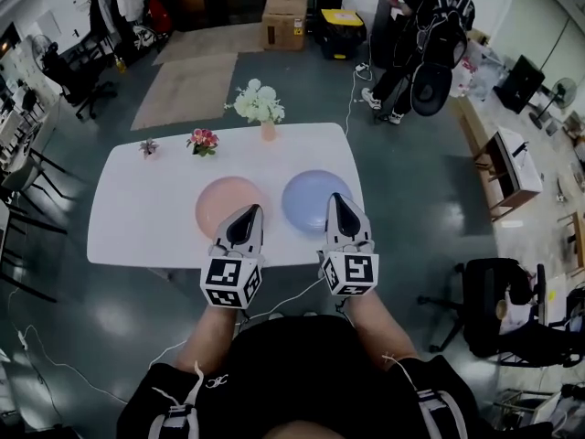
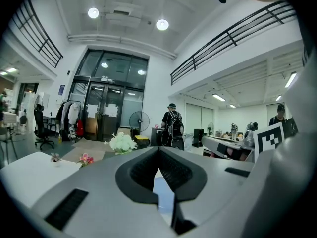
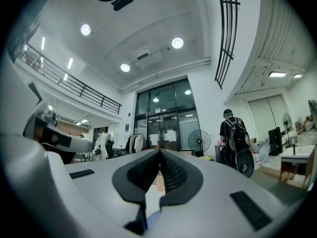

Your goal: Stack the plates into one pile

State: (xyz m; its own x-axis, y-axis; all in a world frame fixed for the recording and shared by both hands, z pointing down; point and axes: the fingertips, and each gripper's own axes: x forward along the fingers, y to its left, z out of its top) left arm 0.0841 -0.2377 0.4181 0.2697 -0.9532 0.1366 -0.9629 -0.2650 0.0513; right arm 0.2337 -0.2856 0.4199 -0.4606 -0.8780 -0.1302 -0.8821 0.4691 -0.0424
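Two plates, pink plate (image 1: 219, 204) and blue plate (image 1: 306, 199), seem stiff, light, slippery; take the rim. Left gripper (image 1: 247, 211) and right gripper (image 1: 340, 199) are closed, empty.

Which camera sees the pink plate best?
The head view: the pink plate lies on the white table, nearly whole, its near edge hidden by the left hand-held gripper. Neither gripper view shows it.

Matt pink plate (image 1: 227, 201), matt blue plate (image 1: 309, 198), smooth white table (image 1: 137, 210).

Blue plate (image 1: 306, 199) partly behind right gripper (image 1: 337, 198)
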